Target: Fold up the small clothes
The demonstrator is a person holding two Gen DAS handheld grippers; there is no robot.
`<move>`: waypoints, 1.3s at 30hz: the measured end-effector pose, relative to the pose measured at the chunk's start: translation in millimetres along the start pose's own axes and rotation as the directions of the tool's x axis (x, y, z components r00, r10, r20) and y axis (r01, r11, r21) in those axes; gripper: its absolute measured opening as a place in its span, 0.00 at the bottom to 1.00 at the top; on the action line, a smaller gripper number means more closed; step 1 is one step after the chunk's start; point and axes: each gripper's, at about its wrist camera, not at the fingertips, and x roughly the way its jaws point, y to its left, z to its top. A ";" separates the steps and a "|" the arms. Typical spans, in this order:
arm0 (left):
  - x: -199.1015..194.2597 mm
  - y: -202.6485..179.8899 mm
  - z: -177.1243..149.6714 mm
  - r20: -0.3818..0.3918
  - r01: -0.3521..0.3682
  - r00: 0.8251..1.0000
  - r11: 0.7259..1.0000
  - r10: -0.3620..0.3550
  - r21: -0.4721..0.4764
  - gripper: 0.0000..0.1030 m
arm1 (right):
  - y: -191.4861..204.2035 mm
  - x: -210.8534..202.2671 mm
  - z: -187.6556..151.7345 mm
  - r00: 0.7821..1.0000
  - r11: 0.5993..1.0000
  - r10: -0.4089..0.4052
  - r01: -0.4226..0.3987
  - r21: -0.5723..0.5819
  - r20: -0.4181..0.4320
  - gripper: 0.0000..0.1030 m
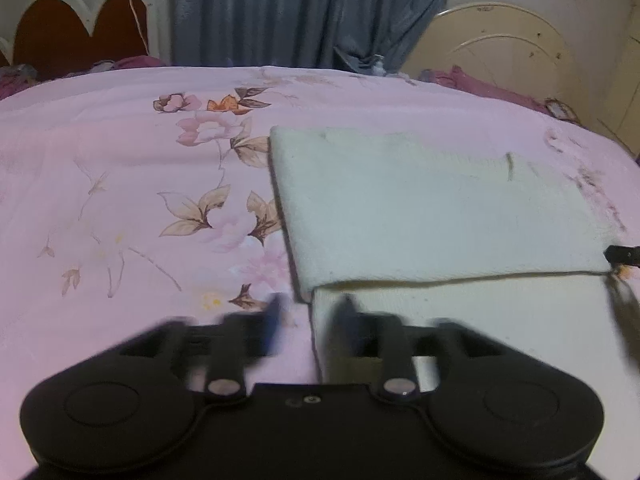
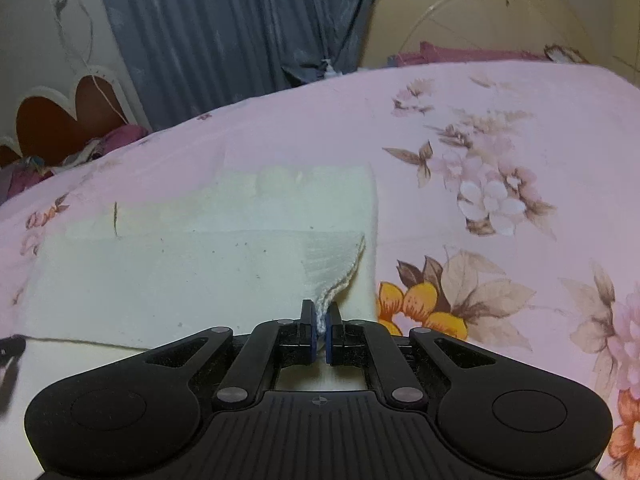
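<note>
Cloth: a cream-white knitted cloth (image 1: 440,208), folded over on itself, lies flat on the pink bedspread printed with brown-leaved flowers (image 1: 120,184); in the right wrist view the same cloth (image 2: 180,272) fills the left and middle ground.
Fold edge: in the left wrist view the upper layer ends in a straight, thin dark line running left to right, with a lower layer showing nearer the camera.
Left edge of cloth: straight, running away from the camera, bare bedspread just beside it.
Right gripper: the black two-finger right gripper (image 2: 320,320) has its blue-padded fingers pinched on a corner of the cloth, which rises into them as a small ridged peak; its tip also shows at the far right of the left wrist view.
Left gripper: the black left gripper (image 1: 310,312) is blurred; its fingers stand apart with nothing between them, straddling the cloth's left edge.
Open room: wide bare bedspread left of the cloth in the left view and right of it in the right view (image 2: 500,200).
Bounds: grey-blue pleated curtain (image 1: 304,12) and cream arched headboard (image 1: 504,48) beyond the far edge of the bed.
</note>
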 end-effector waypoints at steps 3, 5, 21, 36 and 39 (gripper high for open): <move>-29.0 2.1 2.4 0.168 -0.004 0.986 1.000 0.003 0.008 0.75 | -0.4 -30.7 6.7 0.991 0.999 -0.053 0.052 0.008 0.120 0.03; -26.3 -4.2 14.7 0.200 0.022 0.979 1.000 -0.023 0.010 0.72 | 8.0 -30.8 14.6 0.992 1.000 0.013 -0.011 -0.017 0.124 0.03; 86.4 -4.3 60.2 0.097 -0.072 0.993 0.997 0.069 0.028 0.85 | 64.2 59.8 24.7 0.998 0.995 0.002 0.003 -0.097 0.055 0.02; 35.6 -74.7 10.3 0.166 0.083 0.980 0.986 -0.108 0.148 0.70 | 118.8 29.2 -12.9 0.987 0.947 0.161 -0.158 -0.278 -0.011 0.50; 39.8 -53.9 1.8 0.149 0.031 0.988 0.993 -0.049 0.117 0.69 | 97.6 24.5 -18.5 0.996 0.959 0.094 -0.088 -0.270 0.010 0.50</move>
